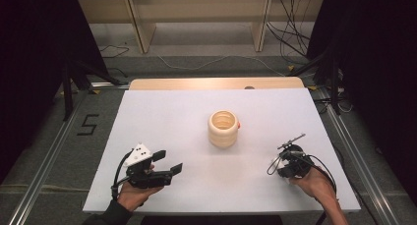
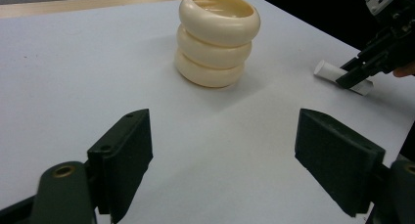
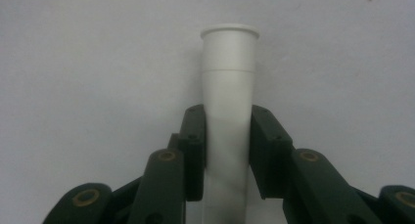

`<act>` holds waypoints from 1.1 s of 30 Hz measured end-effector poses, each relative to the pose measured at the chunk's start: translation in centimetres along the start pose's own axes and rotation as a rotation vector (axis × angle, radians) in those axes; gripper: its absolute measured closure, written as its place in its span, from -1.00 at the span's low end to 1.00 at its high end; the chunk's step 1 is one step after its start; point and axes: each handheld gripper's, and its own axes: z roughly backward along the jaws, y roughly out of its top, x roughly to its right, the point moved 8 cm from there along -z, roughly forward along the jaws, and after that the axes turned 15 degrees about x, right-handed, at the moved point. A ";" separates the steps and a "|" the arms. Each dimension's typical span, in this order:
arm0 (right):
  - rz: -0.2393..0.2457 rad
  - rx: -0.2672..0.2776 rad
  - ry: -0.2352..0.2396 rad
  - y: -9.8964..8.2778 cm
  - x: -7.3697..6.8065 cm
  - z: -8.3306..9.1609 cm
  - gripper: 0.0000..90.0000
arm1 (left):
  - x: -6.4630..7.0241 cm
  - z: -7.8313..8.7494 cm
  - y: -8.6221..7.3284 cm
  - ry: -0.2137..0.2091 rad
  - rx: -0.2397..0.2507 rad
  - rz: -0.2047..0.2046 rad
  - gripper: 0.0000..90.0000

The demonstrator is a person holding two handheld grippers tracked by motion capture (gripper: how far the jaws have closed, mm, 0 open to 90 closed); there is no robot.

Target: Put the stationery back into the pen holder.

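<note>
A: Right gripper view first: what is between the black jaws?

B: A white tube [image 3: 229, 106] with a flared rim lies on the white table [image 3: 73, 62]. The right gripper [image 3: 229, 136] has both pads pressed on its sides, so it is clamped on the tube. The rim end points away from the jaws.

A: And where is this in the high view?

B: At the near right of the table, where the right gripper [image 1: 290, 162] is low over the surface. The cream ring stack [image 1: 223, 128] stands in the middle, well apart from it.

A: The left gripper?

B: The left gripper [image 1: 167, 162] is at the near left. Its jaws are wide apart with only bare table between them, and it points toward the ring stack [image 2: 217, 38].
</note>
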 end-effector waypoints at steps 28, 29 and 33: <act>-0.036 0.511 0.083 6.4 -0.9 3.3 0.55 | -0.3 0.1 0.2 0.006 0.034 0.011 -0.53; -0.037 0.523 0.091 6.6 -1.1 3.4 0.55 | -0.3 0.1 0.3 0.006 0.036 0.011 -0.53; -0.023 0.571 0.101 7.6 -1.6 3.6 0.55 | -0.4 0.1 0.3 0.007 0.040 0.013 -0.53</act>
